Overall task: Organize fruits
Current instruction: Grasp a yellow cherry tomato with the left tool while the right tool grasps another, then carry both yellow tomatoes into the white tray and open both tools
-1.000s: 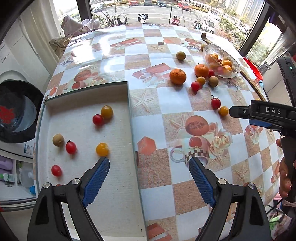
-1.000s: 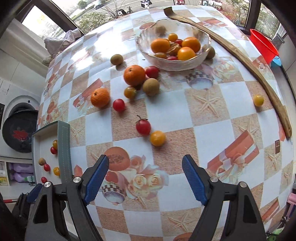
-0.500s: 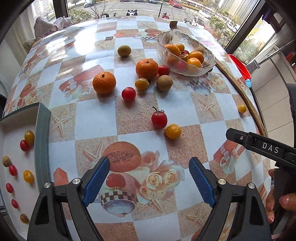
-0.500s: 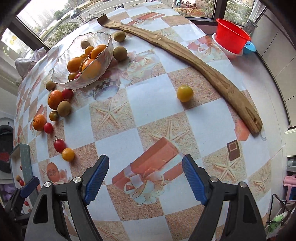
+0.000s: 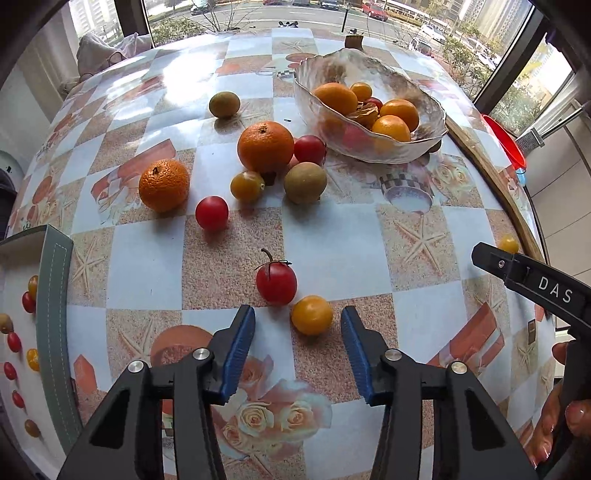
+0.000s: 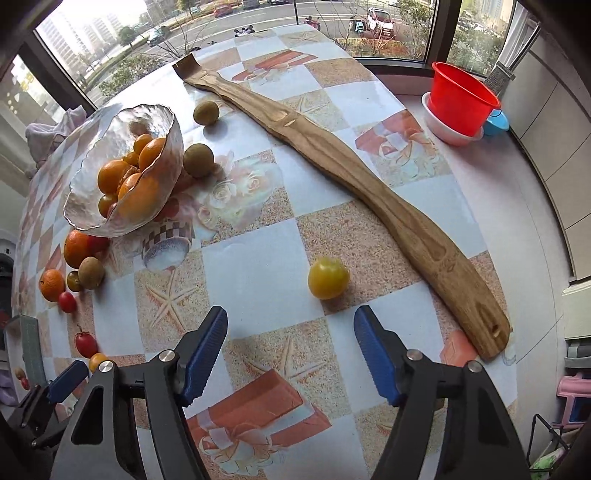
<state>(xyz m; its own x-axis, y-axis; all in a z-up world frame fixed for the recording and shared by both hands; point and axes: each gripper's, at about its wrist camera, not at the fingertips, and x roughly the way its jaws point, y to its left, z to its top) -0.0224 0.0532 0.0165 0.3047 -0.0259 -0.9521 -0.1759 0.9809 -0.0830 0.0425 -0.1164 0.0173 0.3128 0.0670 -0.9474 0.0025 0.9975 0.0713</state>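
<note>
Both hand-held grippers nearer fruit — checked tablecloth [image 5: 332, 236], street-facing windows [image 6: 369, 26].

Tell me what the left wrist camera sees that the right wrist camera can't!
Only the left wrist view shows the white tray's row of small fruits clearly, and the person's hand.

Only the right wrist view shows the red bucket whole and the kiwis behind the bowl.

Both show the glass bowl of oranges, the stemmed red tomato, and the lone yellow tomato.
</note>
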